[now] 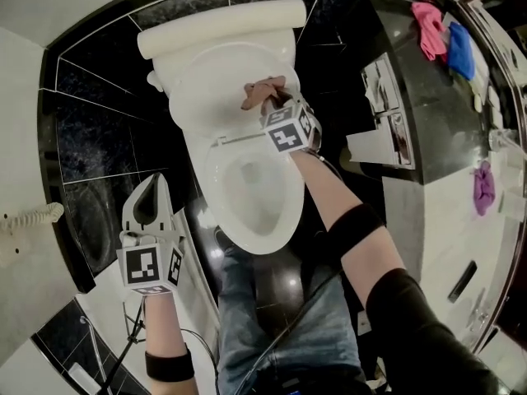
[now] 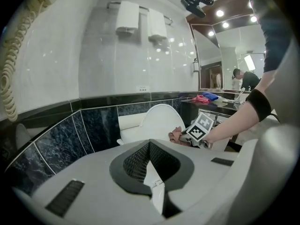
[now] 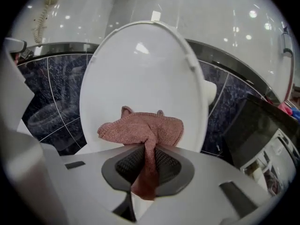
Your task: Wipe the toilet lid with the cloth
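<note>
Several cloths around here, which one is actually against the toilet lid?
The brownish-pink cloth, clamped in the right gripper and lying against the raised toilet lid. The bright pink cloth, blue cloth and purple cloth lie apart on the counter.

A bathroom: a white toilet (image 1: 218,89) stands mid-frame against glossy black wall tiles (image 1: 99,122), with a large mirror (image 2: 229,50) at upper right.

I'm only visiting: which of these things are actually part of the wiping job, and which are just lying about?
In the job: reddish cloth; raised toilet lid; right gripper, shut on the cloth.
Lying about: pink cloth, blue cloth, purple cloth; wall handset; left gripper, shut and empty.
</note>
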A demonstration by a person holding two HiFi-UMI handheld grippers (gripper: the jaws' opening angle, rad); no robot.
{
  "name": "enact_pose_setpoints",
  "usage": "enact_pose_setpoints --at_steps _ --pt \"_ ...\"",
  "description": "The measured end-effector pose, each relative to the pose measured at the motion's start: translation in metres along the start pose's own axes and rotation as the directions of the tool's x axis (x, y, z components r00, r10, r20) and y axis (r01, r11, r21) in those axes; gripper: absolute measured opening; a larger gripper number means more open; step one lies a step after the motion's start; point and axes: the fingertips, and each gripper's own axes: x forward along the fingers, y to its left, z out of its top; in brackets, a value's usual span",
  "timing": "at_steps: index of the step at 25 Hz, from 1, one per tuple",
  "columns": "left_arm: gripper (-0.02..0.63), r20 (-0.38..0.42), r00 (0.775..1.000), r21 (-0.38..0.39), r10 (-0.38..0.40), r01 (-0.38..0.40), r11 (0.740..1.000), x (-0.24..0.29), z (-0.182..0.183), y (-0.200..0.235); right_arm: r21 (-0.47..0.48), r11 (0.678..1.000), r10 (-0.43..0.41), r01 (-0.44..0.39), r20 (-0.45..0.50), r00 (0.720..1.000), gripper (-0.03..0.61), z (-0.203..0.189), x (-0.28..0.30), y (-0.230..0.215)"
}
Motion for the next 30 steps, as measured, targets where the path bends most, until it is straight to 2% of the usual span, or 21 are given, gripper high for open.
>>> enact_pose_setpoints --at_steps 5,7,9,11,14,18,20,24,30 --pt "0.002 0.002 1.000 0.006 -0.006 0.006 1.000 -0.001 0.003 -0.013 0.072 0.993 -0.086 0.089 -0.036 0.996 0.077 -0.023 -0.013 -0.046" --pt "0.002 0.004 1.000 0.002 -0.001 0.001 1.000 -0.003 0.004 -0.013 0.103 0.986 -0.123 0.129 -0.063 0.990 0.077 -0.032 -0.018 -0.055" --pt "0.002 0.007 1.000 -0.003 0.004 -0.004 1.000 -0.006 0.004 -0.012 0.129 0.982 -0.128 0.136 -0.067 0.990 0.077 -0.035 -0.023 -0.051" --pt "0.002 0.011 1.000 -0.008 0.011 -0.011 1.000 -0.010 0.004 -0.010 0.101 0.991 -0.080 0.083 -0.032 0.996 0.075 -0.026 -0.029 -0.024" --pt "0.002 0.013 1.000 -0.014 0.022 -0.022 1.000 -0.013 0.001 -0.003 0.005 0.997 0.078 -0.078 0.031 0.996 0.077 -0.006 -0.027 0.052" --pt "0.002 0.009 0.999 -0.013 0.033 -0.033 0.999 -0.013 -0.007 0.009 -0.096 0.956 0.282 -0.276 0.055 0.958 0.078 0.011 -0.001 0.166" --pt "0.002 0.009 0.999 -0.006 0.036 -0.036 0.999 -0.013 -0.012 0.015 -0.128 0.935 0.339 -0.330 0.051 0.939 0.078 0.016 0.016 0.211" --pt "0.002 0.007 0.999 0.000 0.050 -0.050 0.999 -0.012 -0.020 0.032 -0.141 0.930 0.347 -0.340 0.023 0.938 0.078 0.029 0.056 0.249" --pt "0.002 0.005 0.999 -0.006 0.054 -0.054 0.999 -0.005 -0.030 0.040 -0.131 0.944 0.303 -0.304 -0.026 0.953 0.077 0.017 0.082 0.221"
